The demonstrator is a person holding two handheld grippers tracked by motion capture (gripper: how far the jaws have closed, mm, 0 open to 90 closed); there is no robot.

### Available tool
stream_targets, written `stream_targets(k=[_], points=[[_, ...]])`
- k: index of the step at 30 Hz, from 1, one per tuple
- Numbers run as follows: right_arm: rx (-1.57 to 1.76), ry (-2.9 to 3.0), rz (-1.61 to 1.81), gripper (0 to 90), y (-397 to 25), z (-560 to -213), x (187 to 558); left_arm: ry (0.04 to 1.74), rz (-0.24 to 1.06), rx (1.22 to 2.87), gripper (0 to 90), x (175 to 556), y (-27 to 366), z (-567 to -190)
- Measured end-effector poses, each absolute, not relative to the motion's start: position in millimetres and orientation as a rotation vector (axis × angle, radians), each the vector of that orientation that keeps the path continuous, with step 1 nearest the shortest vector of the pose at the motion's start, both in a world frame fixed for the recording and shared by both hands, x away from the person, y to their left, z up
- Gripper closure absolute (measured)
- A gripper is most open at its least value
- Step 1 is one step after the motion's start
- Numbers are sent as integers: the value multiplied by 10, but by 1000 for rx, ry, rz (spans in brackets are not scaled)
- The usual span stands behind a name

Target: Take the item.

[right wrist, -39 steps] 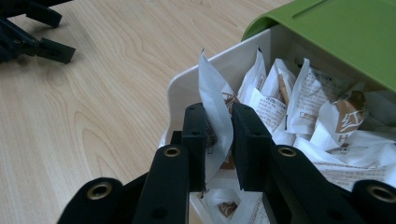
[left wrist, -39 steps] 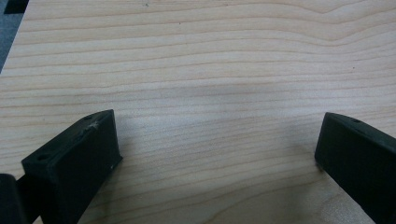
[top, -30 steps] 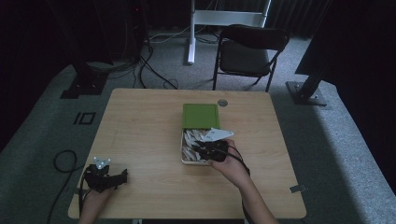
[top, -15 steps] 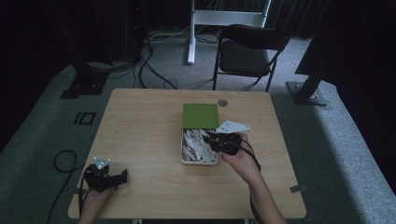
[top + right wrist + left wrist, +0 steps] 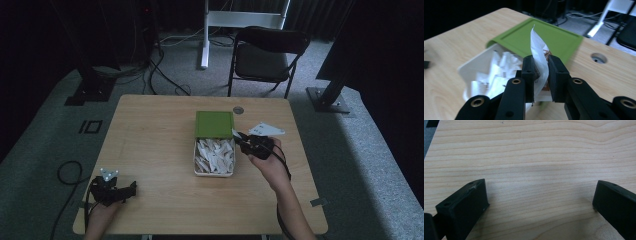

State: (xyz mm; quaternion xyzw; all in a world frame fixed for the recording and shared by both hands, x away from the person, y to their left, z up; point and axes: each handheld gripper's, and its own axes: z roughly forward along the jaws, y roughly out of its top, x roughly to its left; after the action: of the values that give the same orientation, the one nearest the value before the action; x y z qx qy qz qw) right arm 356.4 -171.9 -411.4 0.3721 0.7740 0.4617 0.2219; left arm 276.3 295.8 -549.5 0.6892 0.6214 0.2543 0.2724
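Wooden table [image 5: 150,150]: white box [image 5: 214,172], green lid [image 5: 214,124], probably left hand-held gripper [image 5: 131,189].

Pale matt wood-grain table [image 5: 536,152]; matt green plastic lid [image 5: 544,35]; crinkled white paper packet [image 5: 539,58].

My two black plastic claws: the right claw [image 5: 541,75] has chunky square jaws with shiny round screw holes; the left claw [image 5: 114,190] wears a grey three-cornered plate and a black cable.
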Motion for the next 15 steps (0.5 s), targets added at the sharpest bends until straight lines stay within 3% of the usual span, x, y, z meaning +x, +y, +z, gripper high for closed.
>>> stream_targets(k=[15], points=[[1142,2034,1222,765,-1894,-4240,3775,1674,682,1856,7,2762,2958,-5494]])
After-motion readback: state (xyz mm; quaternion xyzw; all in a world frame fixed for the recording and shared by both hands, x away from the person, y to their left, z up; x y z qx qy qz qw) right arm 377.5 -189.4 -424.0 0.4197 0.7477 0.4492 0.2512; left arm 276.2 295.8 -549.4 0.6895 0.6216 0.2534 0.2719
